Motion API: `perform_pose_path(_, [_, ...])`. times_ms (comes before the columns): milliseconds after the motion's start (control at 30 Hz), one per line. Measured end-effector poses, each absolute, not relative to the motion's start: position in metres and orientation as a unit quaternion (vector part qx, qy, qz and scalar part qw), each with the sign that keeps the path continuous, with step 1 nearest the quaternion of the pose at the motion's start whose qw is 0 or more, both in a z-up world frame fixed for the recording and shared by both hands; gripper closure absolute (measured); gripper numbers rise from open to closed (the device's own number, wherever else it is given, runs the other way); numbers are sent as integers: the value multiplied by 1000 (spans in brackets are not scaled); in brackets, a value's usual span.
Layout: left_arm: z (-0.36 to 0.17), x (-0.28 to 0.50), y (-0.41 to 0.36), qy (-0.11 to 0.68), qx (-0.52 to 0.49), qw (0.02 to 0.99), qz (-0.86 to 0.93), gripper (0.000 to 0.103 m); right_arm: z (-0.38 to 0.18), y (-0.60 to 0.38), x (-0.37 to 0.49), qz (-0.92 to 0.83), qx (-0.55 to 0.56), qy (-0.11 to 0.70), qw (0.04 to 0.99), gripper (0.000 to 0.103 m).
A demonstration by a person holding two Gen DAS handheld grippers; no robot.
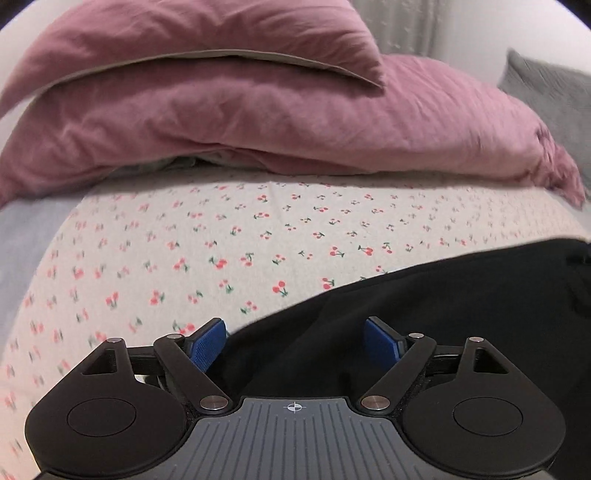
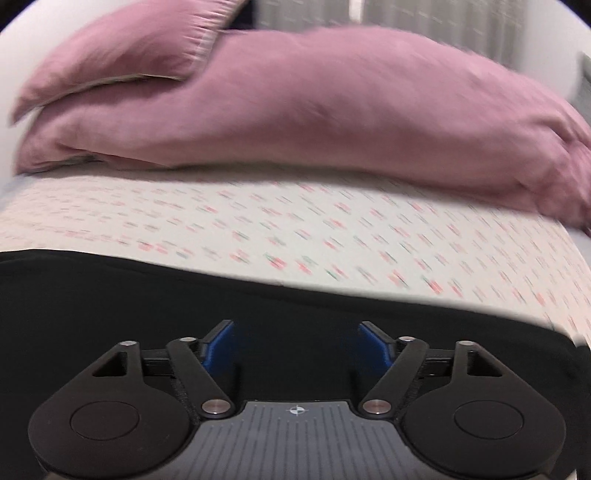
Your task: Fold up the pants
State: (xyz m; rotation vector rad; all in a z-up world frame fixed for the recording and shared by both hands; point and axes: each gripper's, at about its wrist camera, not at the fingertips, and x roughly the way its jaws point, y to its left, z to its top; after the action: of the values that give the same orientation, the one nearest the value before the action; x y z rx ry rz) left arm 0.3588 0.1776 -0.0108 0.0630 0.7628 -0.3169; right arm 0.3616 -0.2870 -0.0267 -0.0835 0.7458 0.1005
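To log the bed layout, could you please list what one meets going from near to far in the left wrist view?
left gripper → black pants → cherry-print sheet → pink duvet → pink pillow

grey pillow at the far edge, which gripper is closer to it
Left, probably. The left gripper sees the grey pillow well inside its upper right; from the right gripper it barely shows.

We see a bed with a cherry-print sheet (image 1: 229,236), white ground, small red cherries. Two mauve-pink pillows at the head: a long one (image 1: 258,125) with a smaller one (image 1: 192,40) stacked on its left end. Grey pillow (image 1: 554,92) far right. Pale curtain (image 1: 402,26) behind, white wall (image 1: 480,29). Right view motion-blurred.
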Motion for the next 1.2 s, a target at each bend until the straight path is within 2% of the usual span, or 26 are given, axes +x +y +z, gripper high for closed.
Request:
perform_pose_path(33, [-12,364,176,376,39,912,-157,19,-23,-281,365,69,-50,356,931,17])
perform_pose_path(100, [-15,378,173,389,55,904,-169,19,-20,-268,372,111,-78,347,928,15])
perform_pose_path(267, [-33,400,164,409,86,888,-193,18,-30,-222,385,195,-180,344,901,15])
perform_pose_path(367, [-45,410,158,415,90,881,-209,18,-41,-201,396,227,-202,349,886,15])
perform_pose_path(700, [-67,418,171,379,47,895,-231,15,-75,-199,440,197,-111,363,904,17])
perform_pose_path(867, [-68,416,172,367,42,900,-229,17,-83,-203,432,201,-91,339,915,16])
perform_pose_path(967, [-71,412,172,355,36,908,-219,19,-83,-202,428,203,-93,333,916,25])
perform_pose_path(1067, [-71,409,167,350,49,912,-207,24,-81,-198,422,210,-98,329,916,38])
perform_pose_path(1133, [-70,408,165,348,54,914,-201,29,-80,-197,421,218,-94,330,914,53])
perform_pose_path(1167, [-70,407,165,347,53,915,-199,35,-80,-197,419,222,-91,330,913,57])
perform_pose_path(1200, [-69,406,164,346,50,916,-199,41,-79,-196,420,225,-88,331,912,65])
